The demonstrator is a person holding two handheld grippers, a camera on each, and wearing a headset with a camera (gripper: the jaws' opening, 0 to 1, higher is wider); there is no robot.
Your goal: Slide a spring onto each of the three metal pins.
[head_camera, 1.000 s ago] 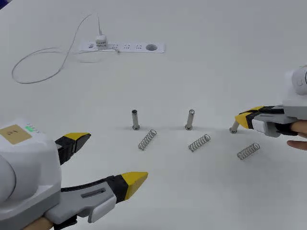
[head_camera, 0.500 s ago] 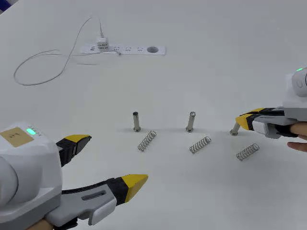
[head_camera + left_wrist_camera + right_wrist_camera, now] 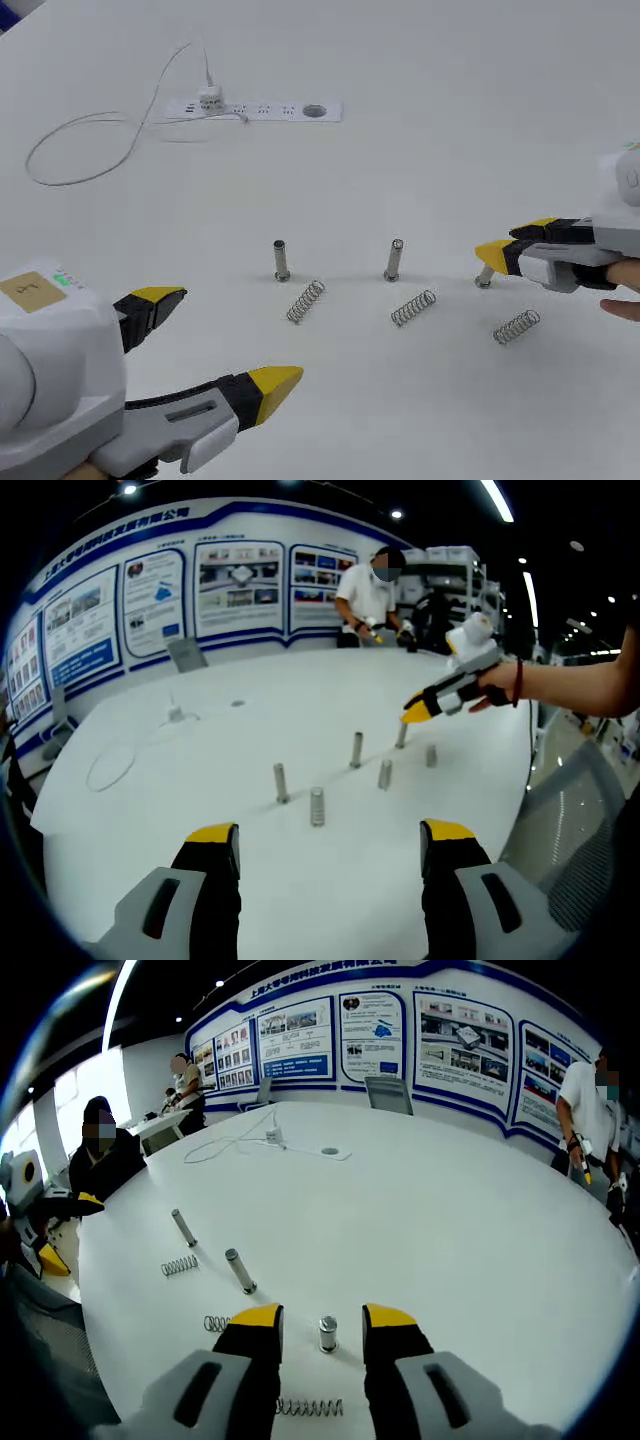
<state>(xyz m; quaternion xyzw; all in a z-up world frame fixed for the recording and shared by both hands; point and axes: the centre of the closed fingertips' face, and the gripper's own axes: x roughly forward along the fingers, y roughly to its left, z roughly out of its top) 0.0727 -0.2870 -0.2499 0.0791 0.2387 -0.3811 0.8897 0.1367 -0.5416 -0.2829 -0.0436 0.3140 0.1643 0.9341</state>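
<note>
Right tool (image 3: 503,245) nudged left, jaws apart around end pin (image 3: 327,1332), left tool (image 3: 218,337) apart, white table (image 3: 450,150), wall posters (image 3: 400,1020)

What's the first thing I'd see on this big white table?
Three shiny metal pins stand in a row mid-table, each with a spring lying just in front. The right gripper, yellow-tipped fingers open, has the rightmost pin between them; the left gripper hovers open, bottom left.

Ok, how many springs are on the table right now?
3. The left spring lies beside the left pin, the middle spring beside the middle pin, the right spring near the right gripper.
</note>
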